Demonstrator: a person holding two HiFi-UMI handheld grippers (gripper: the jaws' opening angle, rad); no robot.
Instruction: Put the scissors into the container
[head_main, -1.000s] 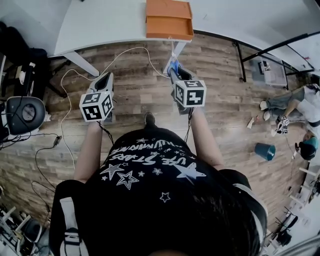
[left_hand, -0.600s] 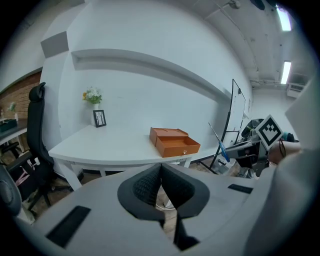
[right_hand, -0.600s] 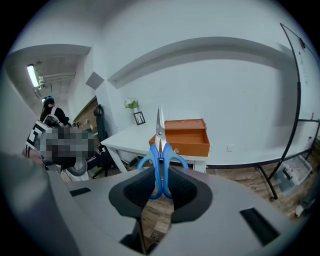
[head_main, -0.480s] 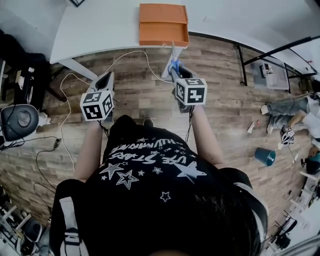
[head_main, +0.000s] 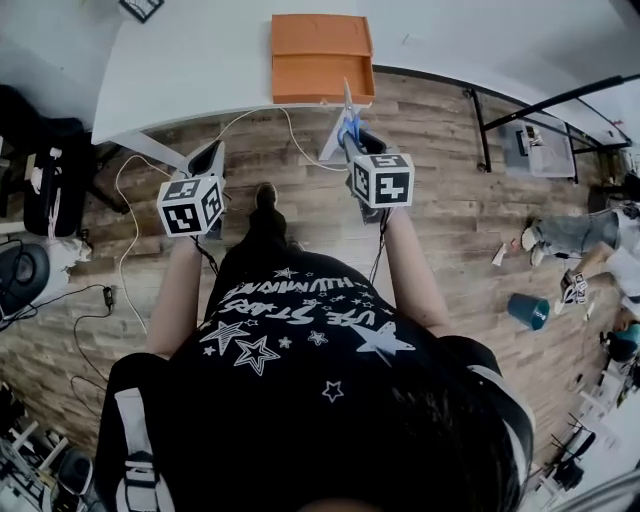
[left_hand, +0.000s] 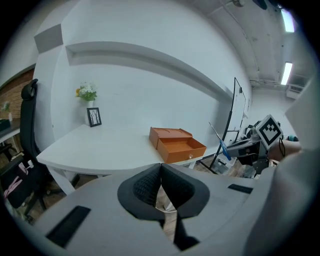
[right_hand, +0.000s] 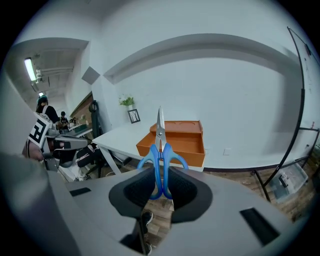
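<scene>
White desk (head_main: 190, 60) ahead, orange container (head_main: 320, 55) on it: carrying step.
Right gripper (head_main: 352, 143) clamps scissors (right_hand: 160, 155), blades forward, short of container; left gripper (head_main: 210, 160) fingers together, empty. Next: reach over, release.

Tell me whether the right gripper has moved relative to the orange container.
Yes. The right gripper, shut on the scissors, has moved toward the orange container; the blades now reach its near edge.

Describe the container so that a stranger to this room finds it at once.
Start at the big white table ahead of the person. At its front edge, just beyond the scissors held in the right gripper, sits an open box. It is the only orange thing there; the small picture frame is dark.
</scene>
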